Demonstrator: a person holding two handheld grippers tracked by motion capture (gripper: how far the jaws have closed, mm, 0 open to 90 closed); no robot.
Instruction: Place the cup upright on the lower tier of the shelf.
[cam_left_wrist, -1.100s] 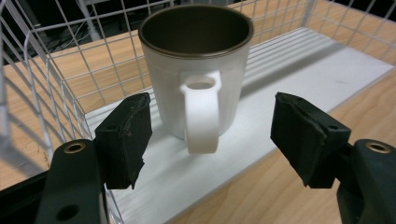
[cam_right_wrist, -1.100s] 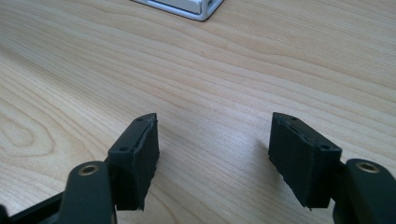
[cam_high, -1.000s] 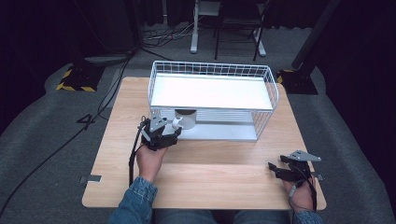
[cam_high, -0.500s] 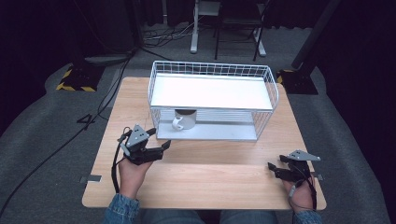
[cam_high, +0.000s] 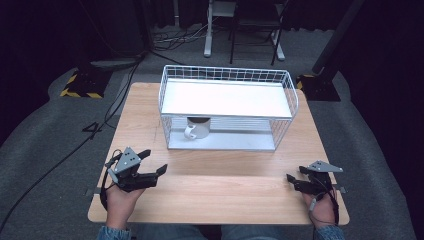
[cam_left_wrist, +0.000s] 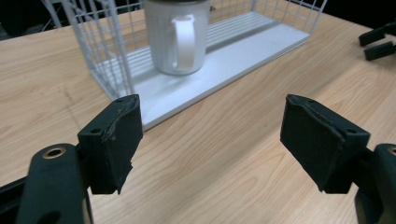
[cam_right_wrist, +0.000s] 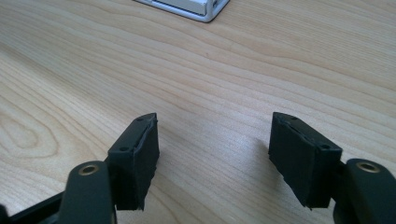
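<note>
Under the upper shelf of the wire rack (cam_high: 227, 107), on its lower white tray: one white mug (cam_high: 196, 128), upright, handle facing the person, standing toward the tray's left end. From the left gripper view the mug (cam_left_wrist: 177, 37) sits just behind the tray's front edge, with wire mesh at its left side.

Wire rack: white, two tiers, flat white top panel inside a raised mesh rim; placed at the middle of the far half of the worktop (cam_high: 230, 195).

Left tongs (cam_high: 152, 162): held in the person's left hand (cam_high: 120, 200) near the front left corner of the worktop, well apart from the rack and the mug. Jaws have just been opening and stand wide; nothing between the black pads (cam_left_wrist: 116, 140), bare wood beneath them.

Right tongs (cam_high: 294, 180): held in the right hand (cam_high: 320, 207) near the front right corner, low over the worktop. Jaws wide apart, nothing gripped; in the right gripper view the pads (cam_right_wrist: 140, 158) frame plain wood grain, with a corner of the rack's tray (cam_right_wrist: 196, 7) at the top edge.

Worktop: light wood, rectangular, on grey carpet (cam_high: 45, 135).
</note>
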